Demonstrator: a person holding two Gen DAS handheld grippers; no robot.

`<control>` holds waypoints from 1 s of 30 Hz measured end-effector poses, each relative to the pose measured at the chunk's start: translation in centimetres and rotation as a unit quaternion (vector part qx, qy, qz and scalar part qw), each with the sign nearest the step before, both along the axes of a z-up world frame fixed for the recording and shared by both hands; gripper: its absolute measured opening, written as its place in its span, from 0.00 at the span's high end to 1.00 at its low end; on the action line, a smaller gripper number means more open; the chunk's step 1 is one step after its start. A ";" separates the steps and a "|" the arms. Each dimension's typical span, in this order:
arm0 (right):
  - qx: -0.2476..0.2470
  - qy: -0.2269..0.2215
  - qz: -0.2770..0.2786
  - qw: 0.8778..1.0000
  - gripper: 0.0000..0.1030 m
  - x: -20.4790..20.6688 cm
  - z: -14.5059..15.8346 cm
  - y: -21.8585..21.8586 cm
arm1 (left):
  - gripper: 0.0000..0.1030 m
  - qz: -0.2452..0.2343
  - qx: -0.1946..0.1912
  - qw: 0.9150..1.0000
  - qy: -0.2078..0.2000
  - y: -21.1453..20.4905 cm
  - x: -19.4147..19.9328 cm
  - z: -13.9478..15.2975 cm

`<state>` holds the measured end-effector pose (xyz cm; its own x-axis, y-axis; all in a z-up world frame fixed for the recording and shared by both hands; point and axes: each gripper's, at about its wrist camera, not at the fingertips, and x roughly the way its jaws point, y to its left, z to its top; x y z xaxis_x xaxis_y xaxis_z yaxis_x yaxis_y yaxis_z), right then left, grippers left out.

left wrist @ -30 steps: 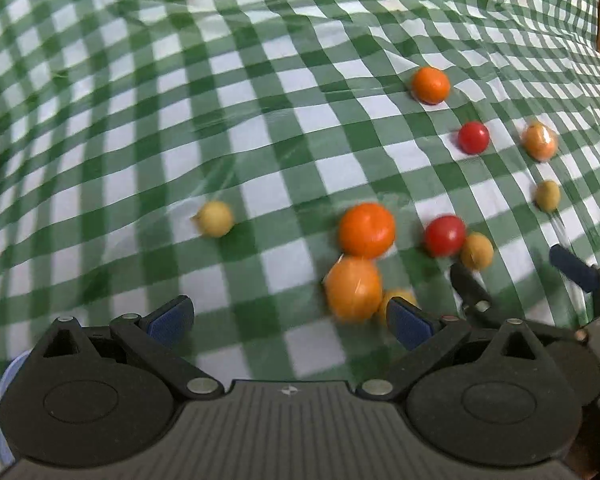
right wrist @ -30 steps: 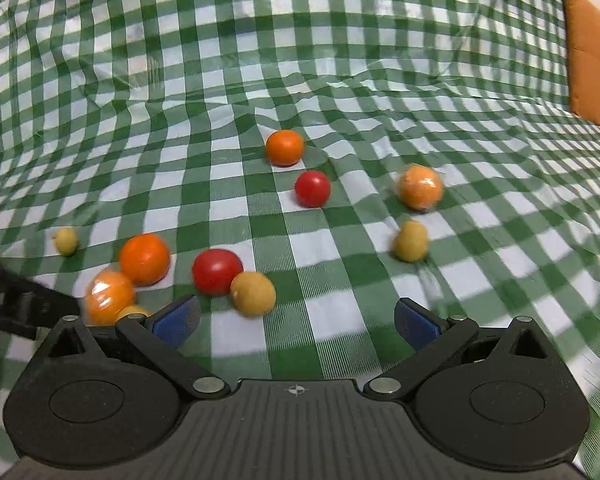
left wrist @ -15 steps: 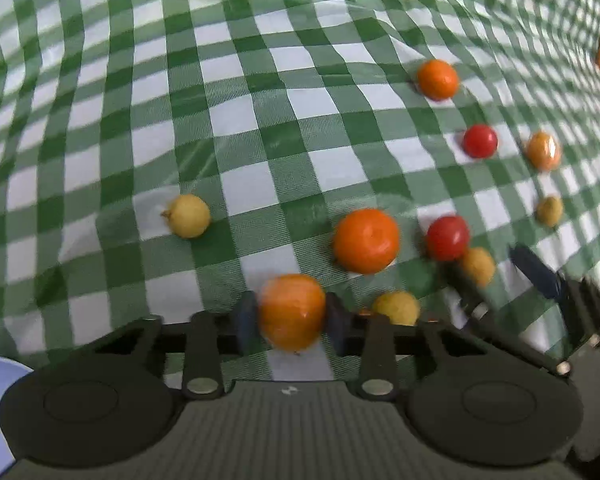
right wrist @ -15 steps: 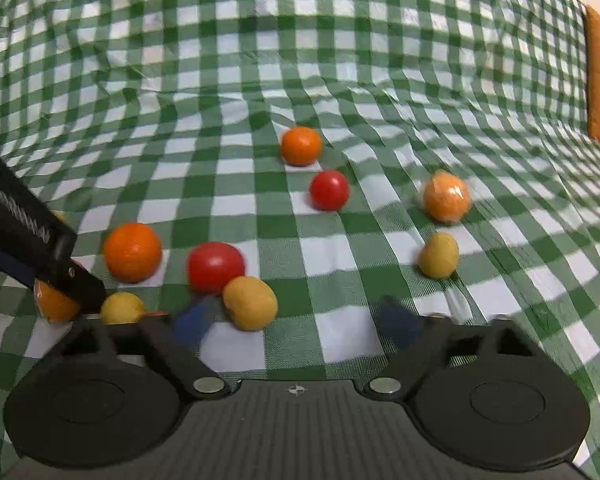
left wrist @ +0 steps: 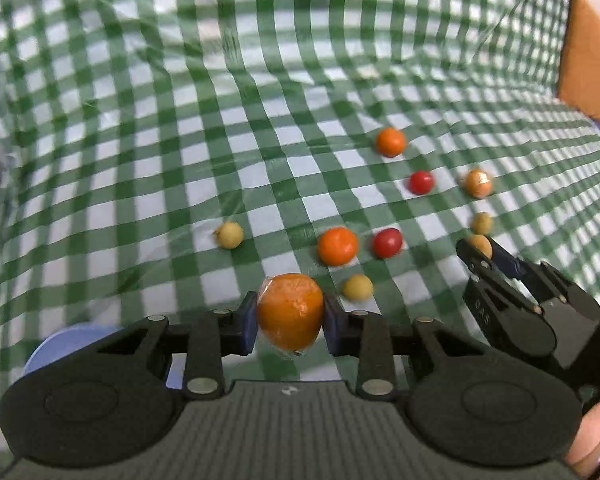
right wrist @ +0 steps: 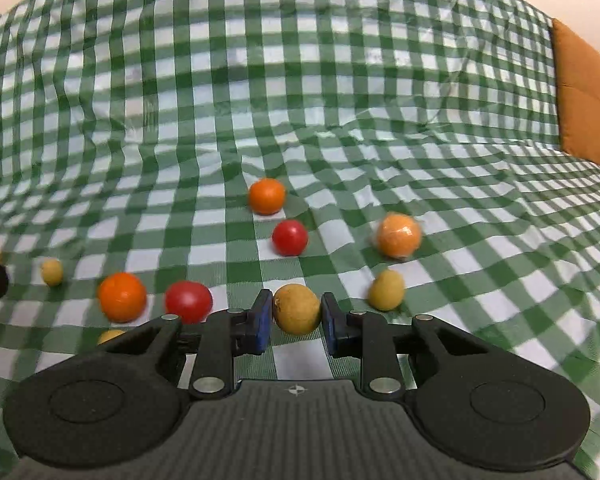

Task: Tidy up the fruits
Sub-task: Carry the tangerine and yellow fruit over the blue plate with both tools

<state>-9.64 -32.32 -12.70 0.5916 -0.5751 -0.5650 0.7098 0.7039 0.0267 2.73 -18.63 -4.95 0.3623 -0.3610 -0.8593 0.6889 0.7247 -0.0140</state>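
My left gripper (left wrist: pixel 290 322) is shut on a wrapped orange fruit (left wrist: pixel 290 316) and holds it above the checked cloth. My right gripper (right wrist: pixel 296 318) is shut on a yellow fruit (right wrist: pixel 297 309); it also shows in the left wrist view (left wrist: pixel 482 254) at the right. Loose on the cloth lie two oranges (right wrist: pixel 122 297) (right wrist: pixel 266 196), two red tomatoes (right wrist: pixel 188 301) (right wrist: pixel 289 237), a wrapped orange (right wrist: pixel 398 235) and small yellow fruits (right wrist: pixel 386 290) (right wrist: pixel 52 271) (left wrist: pixel 357 287).
A green-and-white checked cloth (right wrist: pixel 340 100) covers the surface, wrinkled in the middle. An orange cushion (right wrist: pixel 588 96) sits at the far right. A pale blue dish edge (left wrist: pixel 60 348) shows at the lower left of the left wrist view.
My left gripper closed on the wrapped orange and lifted it. My right gripper moved left to the yellow fruit beside the tomato and closed on it.
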 end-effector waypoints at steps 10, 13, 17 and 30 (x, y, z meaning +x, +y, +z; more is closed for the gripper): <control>0.048 -0.041 0.121 0.991 0.74 -6.7 10.2 11.5 | 0.65 0.039 0.000 0.999 0.010 12.7 -7.8 5.6; 0.070 -0.044 0.159 0.984 0.74 -7.9 12.1 15.6 | 0.65 0.061 0.001 0.998 -0.001 16.9 -9.8 7.0; 0.090 -0.045 0.197 0.975 0.74 -8.8 14.3 20.0 | 0.65 0.088 -0.007 0.996 -0.017 21.5 -11.7 8.4; 0.060 -0.008 0.258 0.964 0.74 -8.5 17.1 26.4 | 0.65 0.137 -0.063 0.988 -0.044 29.3 -14.1 10.6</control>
<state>-18.19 -5.91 4.38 0.7910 -0.1325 -0.5974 0.2646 0.9543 0.1388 -11.37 10.72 5.63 0.5322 -0.3411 -0.7749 0.4693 0.8806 -0.0653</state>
